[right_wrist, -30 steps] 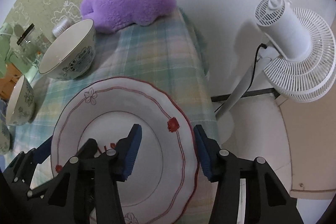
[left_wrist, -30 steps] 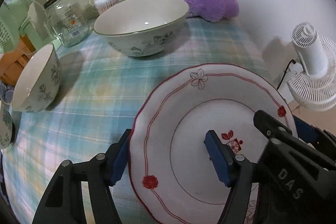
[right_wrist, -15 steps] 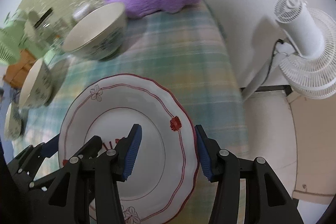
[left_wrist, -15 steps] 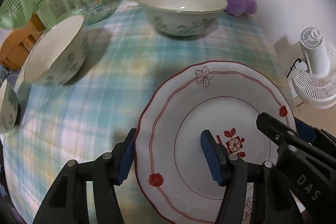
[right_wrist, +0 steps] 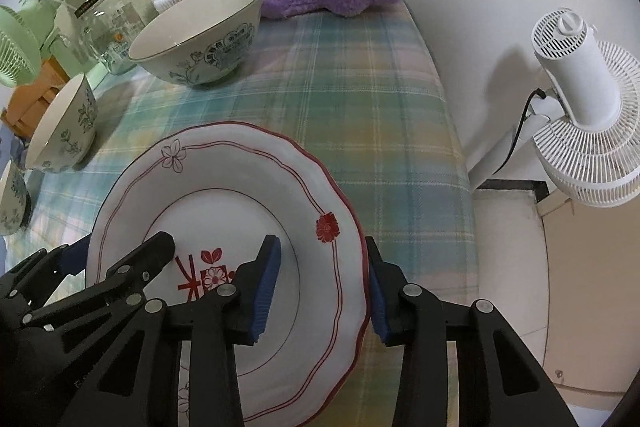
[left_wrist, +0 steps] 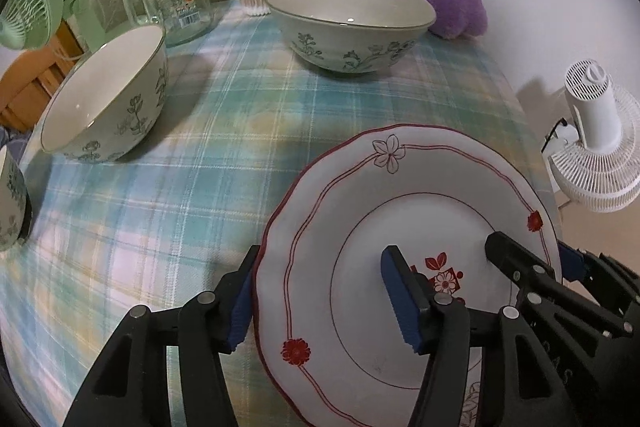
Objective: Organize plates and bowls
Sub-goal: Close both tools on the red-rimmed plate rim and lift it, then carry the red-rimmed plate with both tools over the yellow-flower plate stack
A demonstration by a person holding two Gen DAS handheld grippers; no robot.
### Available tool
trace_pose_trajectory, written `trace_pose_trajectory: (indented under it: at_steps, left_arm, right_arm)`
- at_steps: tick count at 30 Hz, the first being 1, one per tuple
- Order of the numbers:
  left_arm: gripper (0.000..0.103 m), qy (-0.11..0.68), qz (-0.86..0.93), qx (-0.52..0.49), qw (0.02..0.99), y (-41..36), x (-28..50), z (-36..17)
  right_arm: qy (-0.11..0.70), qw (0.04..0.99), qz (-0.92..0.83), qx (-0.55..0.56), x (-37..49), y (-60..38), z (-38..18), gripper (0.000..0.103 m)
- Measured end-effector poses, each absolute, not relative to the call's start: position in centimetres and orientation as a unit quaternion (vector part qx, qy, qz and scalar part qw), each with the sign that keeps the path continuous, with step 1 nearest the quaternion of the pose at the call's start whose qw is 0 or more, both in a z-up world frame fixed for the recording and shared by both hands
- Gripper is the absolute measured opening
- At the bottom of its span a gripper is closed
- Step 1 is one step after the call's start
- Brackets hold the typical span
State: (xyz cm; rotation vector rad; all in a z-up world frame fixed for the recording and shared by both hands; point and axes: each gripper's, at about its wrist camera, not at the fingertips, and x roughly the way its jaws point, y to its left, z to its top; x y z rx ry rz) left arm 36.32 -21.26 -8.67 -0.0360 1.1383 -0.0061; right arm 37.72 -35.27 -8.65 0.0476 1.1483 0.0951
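L gripper (left_wrist: 324,299): jaws straddle the plate's (left_wrist: 400,211) left rim, one pad under/outside the edge, the other on the inner face. They've just been closing in, rim between them. Can't tell if the pads are pressing yet; inner pad looks on the surface, outer pad right at the edge. R gripper (right_wrist: 320,283): same setup on the right rim, jaws have just narrowed w/ the rim between; outer pad looks to be against the edge, inner pad on the face. Looks like a grip forming, but I can't confirm a firm clamp on either side.

Plate sits at the near right part of the plaid tablecloth (left_wrist: 200,167), close to the table's right edge, w/ the white fan (right_wrist: 580,107) on the floor beyond. Big floral bowl (left_wrist: 352,23) well apart at the back, second bowl (left_wrist: 104,99) to the left, a third piece (left_wrist: 10,203) cut off at far left.

Risks, my read: pads only bite a thin scalloped rim, glazed & slick. If one side lifts before the other, plate tips & slides out toward the table edge. Uneven squeeze could also skate it along the cloth.

Orientation: plate is round, so no real long axis. Face up; looks roughly flat, can't rule out a slight tilt. Outlined flower on the rim points away from me, red centre motif near the pads.
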Motion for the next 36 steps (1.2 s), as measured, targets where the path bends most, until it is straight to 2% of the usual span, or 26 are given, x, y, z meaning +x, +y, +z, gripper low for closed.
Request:
trace_pose_trajectory:
  at_steps: [17, 25, 36]
  left_arm:
    - [0.058, 0.514, -0.037, 0.000, 0.857, -20.7, 33.6, -3.4]
    - [0.058, 0.500, -0.061, 0.004, 0.864, -20.1, 30.3, -0.7]
    - [0.059, 0.514, -0.109, 0.019, 0.851, -19.8, 24.1, -0.3]
  right_arm:
    - [0.516, 0.856, 0.006, 0.022, 34.3, -34.6, -3.6, 0.044]
    - [0.500, 0.865, -0.014, 0.020, 30.5, -33.7, -0.2, 0.044]
    - [0.508, 0.859, -0.052, 0.035, 22.9, -33.6, 1.1, 0.044]
